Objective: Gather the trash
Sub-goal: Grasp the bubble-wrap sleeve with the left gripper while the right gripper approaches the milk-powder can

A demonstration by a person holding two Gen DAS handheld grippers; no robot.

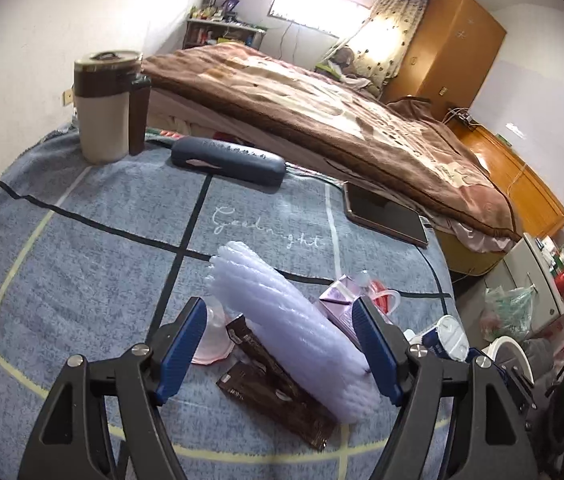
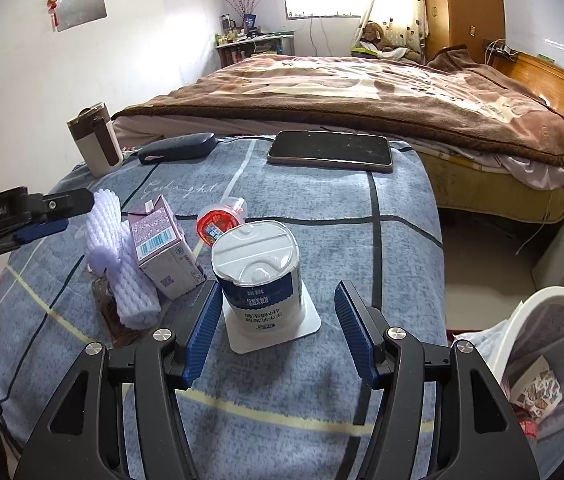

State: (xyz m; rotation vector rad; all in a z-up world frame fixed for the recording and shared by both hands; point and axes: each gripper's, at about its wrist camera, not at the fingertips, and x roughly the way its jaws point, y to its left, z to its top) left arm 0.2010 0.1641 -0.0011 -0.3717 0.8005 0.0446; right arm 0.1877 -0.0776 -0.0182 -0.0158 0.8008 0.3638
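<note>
A: Right gripper (image 2: 276, 330), fingers spread, nothing pinched. Yogurt cup (image 2: 260, 276) stands upside down on the blue cloth (image 2: 321, 420), partly between them. Likely empty, light, thin-walled; take it mid-body, gently.

B: Left gripper (image 1: 282, 350), fingers spread, straddles the foam net (image 1: 282, 320). Soft, springy, weightless; pinch its middle. Bin (image 2: 537, 344) waits rightward.

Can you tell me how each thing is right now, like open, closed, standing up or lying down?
Left gripper: open, around the foam net.
Right gripper: open, beside the yogurt cup.
Foam net: lying flat.
Yogurt cup: upside down.
Milk carton: tipped over.
Phone: screen dark.
Mug: upright, lid on.
Trash bin: open, lined.
</note>
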